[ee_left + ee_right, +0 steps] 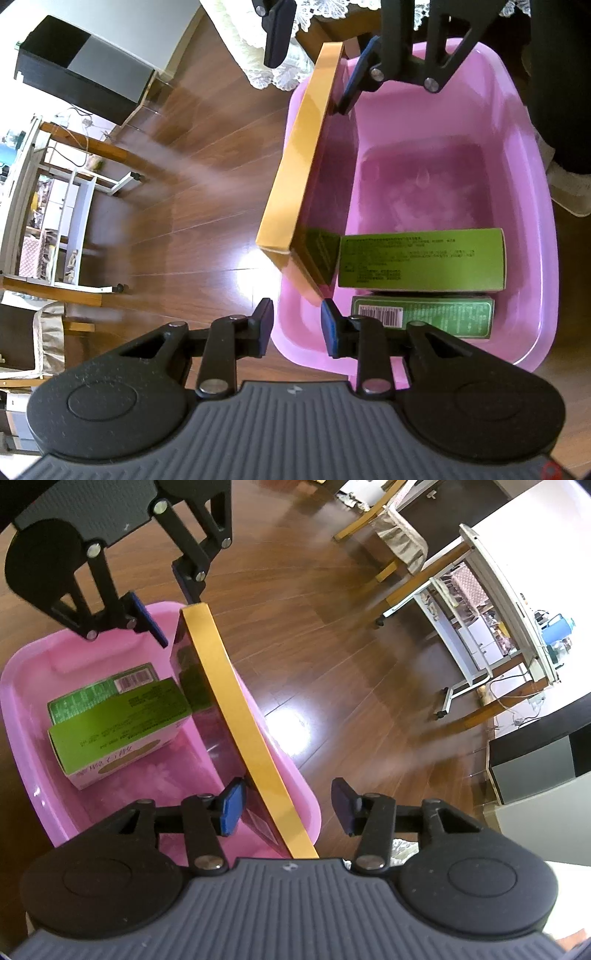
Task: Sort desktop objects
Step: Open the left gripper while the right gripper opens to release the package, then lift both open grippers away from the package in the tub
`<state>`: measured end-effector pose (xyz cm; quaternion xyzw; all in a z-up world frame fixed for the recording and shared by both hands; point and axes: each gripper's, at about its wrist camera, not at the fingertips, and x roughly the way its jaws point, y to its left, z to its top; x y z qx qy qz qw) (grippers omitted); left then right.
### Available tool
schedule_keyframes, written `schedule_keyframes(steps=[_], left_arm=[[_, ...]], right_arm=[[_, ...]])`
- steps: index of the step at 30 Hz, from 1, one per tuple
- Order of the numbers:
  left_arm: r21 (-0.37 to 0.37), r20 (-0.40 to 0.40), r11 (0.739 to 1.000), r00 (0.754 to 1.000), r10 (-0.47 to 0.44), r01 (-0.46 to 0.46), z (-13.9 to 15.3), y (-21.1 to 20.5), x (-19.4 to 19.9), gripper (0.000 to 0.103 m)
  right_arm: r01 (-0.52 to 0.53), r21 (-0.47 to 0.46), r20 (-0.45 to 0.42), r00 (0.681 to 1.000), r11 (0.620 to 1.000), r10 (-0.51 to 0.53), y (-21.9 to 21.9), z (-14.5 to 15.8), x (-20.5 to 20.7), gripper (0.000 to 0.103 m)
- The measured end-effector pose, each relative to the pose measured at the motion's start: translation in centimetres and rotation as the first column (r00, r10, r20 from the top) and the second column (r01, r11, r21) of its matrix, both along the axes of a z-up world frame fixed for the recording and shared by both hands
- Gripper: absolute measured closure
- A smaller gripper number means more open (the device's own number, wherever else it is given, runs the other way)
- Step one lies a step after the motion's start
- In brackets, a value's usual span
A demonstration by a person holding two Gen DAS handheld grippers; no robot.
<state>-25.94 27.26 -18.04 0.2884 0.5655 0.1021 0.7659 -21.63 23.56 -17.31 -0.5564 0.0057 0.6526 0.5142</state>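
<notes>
The left wrist view looks down into a pink plastic tub (517, 155) standing on the dark wooden floor (184, 184). A large flat box with a glossy orange edge (303, 155) stands on its long edge along the tub's wall, its near end between the pads of the left gripper (297, 325), its far end between the pads of the right gripper (317, 59) at the top of the picture. Both sets of jaws stand wide, with a gap showing between each pad and the box, so neither grips it.

The right wrist view shows the same flat box (236, 720) from its other end: here its dark glossy face turns toward the inside of the tub (22, 686) and mirrors the green cartons. The right gripper (291, 805) straddles the near end, its left pad close to the dark face and its right pad well clear out over the floor (369, 664). The left gripper (173, 602) straddles the far end.

Inside the tub lie two cartons at one end: a bright green rectangular carton (421, 258) leaning over a darker green carton with a barcode label (424, 317). Only the right wrist view shows the bright carton's (122, 720) pale lower face with large printed characters, and the darker carton (99, 694) behind it. The rest of the tub's bottom is bare pink plastic.
</notes>
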Motion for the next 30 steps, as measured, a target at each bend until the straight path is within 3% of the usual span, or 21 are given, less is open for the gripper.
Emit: schedule_keyframes(steps=[12,15,21,30], left_arm=[[0.003,-0.002,1.0,1.0,0.002,-0.002,0.0,0.3,0.0,0.062],[0.009,0.013,1.0,1.0,0.006,-0.006,0.1,0.3,-0.1,0.062],[-0.014,0.092,0.999,0.995,0.038,-0.037,1.7,0.9,-0.3,0.058],[-0.08,0.242,0.993,0.965,0.1,-0.083,4.5,2.1,-0.2,0.051]], right_arm=[[-0.002,0.067,-0.039,0.999,0.998,0.005,0.1,1.0,-0.2,0.052],[-0.004,0.078,-0.051,0.999,0.997,0.008,0.1,1.1,-0.3,0.047],[-0.006,0.074,-0.049,0.999,0.997,0.01,0.2,1.0,-0.4,0.047],[-0.009,0.078,-0.048,0.999,0.997,0.013,0.0,0.8,-0.7,0.045]])
